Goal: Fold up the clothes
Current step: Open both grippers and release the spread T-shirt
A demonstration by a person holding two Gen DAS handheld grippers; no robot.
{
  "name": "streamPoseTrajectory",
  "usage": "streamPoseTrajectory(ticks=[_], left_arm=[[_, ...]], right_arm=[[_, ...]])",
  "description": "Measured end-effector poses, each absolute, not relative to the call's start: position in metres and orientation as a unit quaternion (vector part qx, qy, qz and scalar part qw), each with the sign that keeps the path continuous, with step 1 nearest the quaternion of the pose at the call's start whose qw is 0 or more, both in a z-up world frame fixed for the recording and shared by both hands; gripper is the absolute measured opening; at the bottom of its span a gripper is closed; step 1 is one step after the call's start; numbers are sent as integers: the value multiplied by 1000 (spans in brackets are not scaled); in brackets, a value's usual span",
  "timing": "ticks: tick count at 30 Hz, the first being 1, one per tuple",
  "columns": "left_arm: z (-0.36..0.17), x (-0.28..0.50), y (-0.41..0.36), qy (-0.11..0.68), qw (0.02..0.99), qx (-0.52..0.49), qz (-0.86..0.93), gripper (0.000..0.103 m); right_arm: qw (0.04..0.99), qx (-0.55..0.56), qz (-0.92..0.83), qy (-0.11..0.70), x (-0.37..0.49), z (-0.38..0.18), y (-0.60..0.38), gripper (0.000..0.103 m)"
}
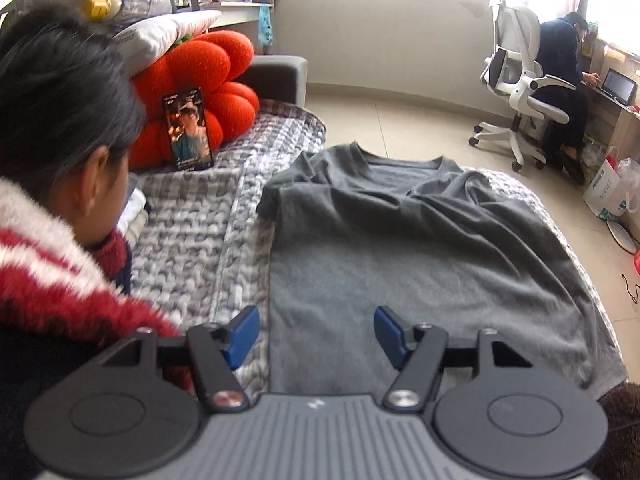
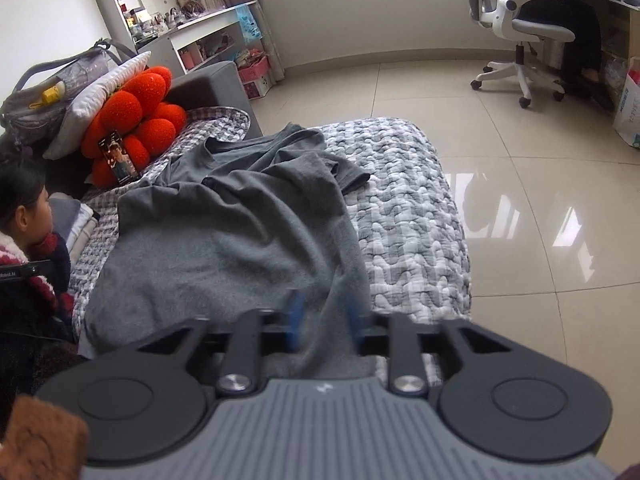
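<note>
red plush cushion [image 1: 192, 96], phone [image 1: 187, 130], white office chair [image 1: 516, 92], checked quilt [image 2: 400, 200]

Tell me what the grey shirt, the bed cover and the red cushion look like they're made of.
Shirt: soft matte knit, likely cotton jersey; it drapes in loose folds. Bed cover: puffy quilted or woven cotton-like fabric, with a bumpy grey-and-white check. Cushion: plush, fuzzy fabric over stuffing, judging by its rounded lobes and velvety sheen.

Both wrist cams close, angled down; share grey shirt [image 1: 420, 248].
</note>
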State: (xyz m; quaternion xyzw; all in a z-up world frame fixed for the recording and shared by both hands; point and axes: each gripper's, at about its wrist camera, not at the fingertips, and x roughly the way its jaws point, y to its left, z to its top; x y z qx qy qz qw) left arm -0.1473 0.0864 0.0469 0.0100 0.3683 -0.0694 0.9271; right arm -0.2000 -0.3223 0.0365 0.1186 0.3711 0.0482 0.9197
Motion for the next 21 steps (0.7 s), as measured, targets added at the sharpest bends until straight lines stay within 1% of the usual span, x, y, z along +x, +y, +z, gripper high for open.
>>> streamPoseTrajectory(ticks=[1, 7, 11, 15, 21], left_arm=[[46, -143, 83, 364, 929, 6, -69, 71], [35, -113, 56, 344, 936, -4, -71, 81], [24, -96, 41, 353, 932, -1, -80, 82], [20, -84, 30, 356, 930, 11, -88, 83], [16, -58, 30, 350, 934, 5, -70, 86]], right_arm=[[922, 117, 46, 366, -199, 36, -323, 59], [918, 107, 52, 378, -172, 30, -318, 59], [920, 91, 63, 376, -162, 28, -309, 59], [921, 98, 69, 371, -153, 23, -306, 63], [918, 116, 67, 372, -129, 15, -309, 63]])
